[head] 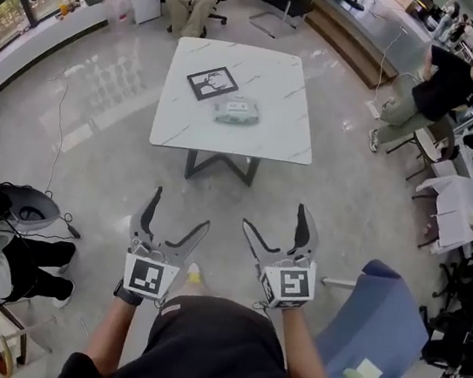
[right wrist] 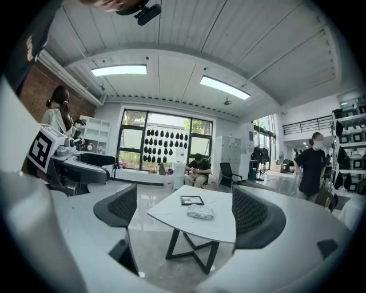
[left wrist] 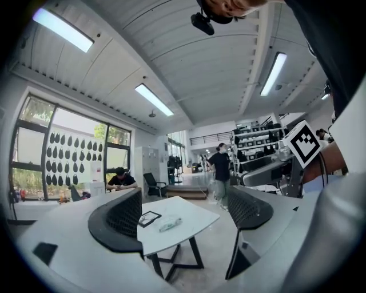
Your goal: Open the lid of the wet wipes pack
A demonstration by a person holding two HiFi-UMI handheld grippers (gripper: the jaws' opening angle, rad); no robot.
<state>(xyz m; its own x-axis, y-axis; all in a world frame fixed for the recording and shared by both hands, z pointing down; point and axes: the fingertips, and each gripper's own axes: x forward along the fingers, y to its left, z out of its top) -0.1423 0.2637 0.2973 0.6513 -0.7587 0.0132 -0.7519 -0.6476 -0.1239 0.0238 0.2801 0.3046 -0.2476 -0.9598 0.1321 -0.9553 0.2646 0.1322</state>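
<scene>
Fingers (head: pixel 151 208), all four, apart; one pack (head: pixel 236 110)

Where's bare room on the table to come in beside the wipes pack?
The white marble-look table is bare along its near edge and right side. Crowded centre-left, where the black-framed marker card lies close behind the pale green wet wipes pack.

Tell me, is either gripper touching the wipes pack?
Apart. The head view shows the left gripper and right gripper open near the person's waist, with floor between them and the table holding the wipes pack.
</scene>
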